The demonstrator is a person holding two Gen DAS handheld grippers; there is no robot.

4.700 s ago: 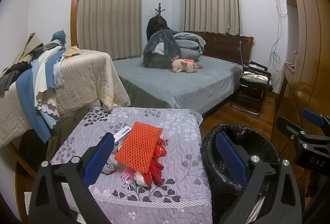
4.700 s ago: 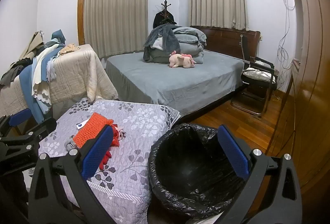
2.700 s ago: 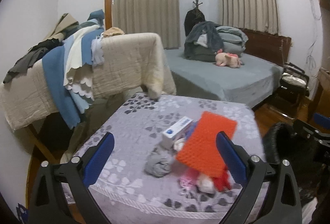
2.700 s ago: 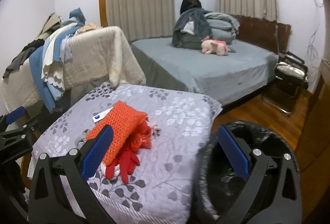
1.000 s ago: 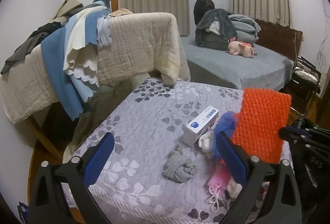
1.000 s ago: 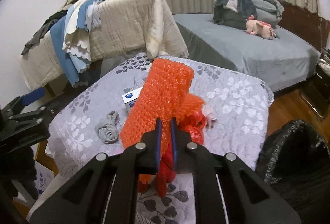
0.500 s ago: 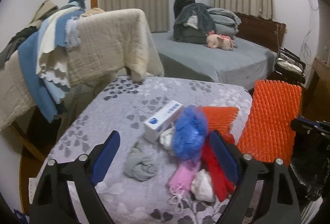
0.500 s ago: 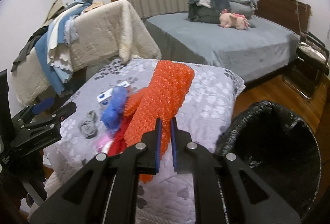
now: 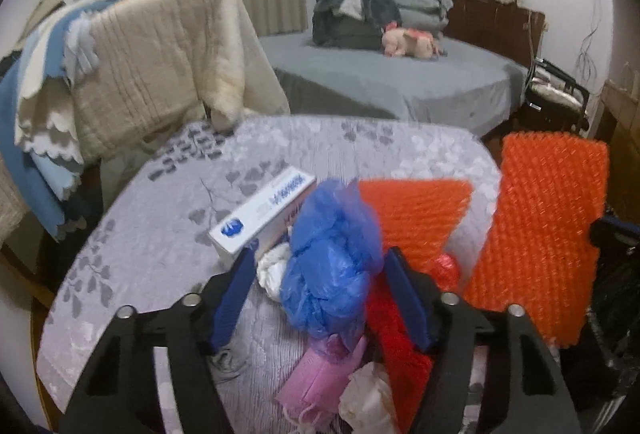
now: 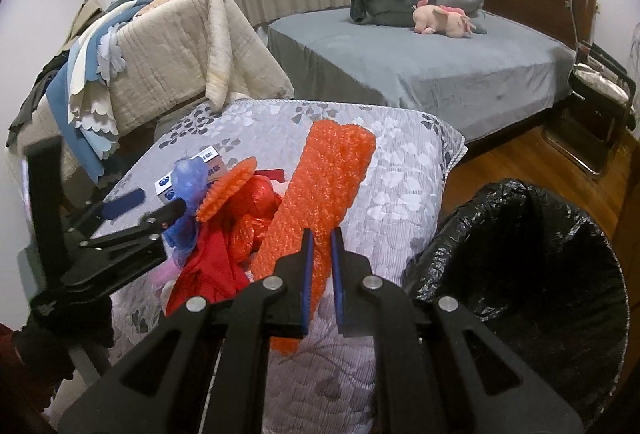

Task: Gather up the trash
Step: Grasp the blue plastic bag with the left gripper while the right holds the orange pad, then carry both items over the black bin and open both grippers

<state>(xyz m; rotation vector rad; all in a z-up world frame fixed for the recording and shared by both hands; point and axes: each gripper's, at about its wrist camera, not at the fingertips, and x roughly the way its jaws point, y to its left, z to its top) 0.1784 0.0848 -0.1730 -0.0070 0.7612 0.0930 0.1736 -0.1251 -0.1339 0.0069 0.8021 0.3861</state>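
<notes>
1. The left gripper [image 9: 320, 294] has its jaws closing around a crumpled blue plastic bag [image 9: 332, 262]. The bag sits between the blue pads, but the picture is blurred there, so I cannot say the pads press on it yet.
2. The right gripper [image 10: 319, 266] has its jaws drawn narrow and pinched on an orange bubble-wrap sheet [image 10: 320, 194], which stands lifted off the pile and leans up and away from the fingers.
3. The trash lies in a heap on the grey floral quilt [image 10: 400, 174]: a second orange piece [image 9: 416, 210], red plastic [image 10: 216, 266], a white and blue box [image 9: 264, 210], a pink mask [image 9: 316, 378] and white crumpled paper [image 9: 368, 398].
4. The bin lined with a black bag [image 10: 528, 254] stands just beside the quilted surface, to the right of the right gripper. Its inside looks dark, and no trash can be made out in it.
5. By my judgement the task is at an early stage: one piece is lifted but not over the bin, a second is about to be gripped, and nothing is yet dropped in.
6. Left to do: carry both pieces to the bin, release them, then return for the remaining heap.
</notes>
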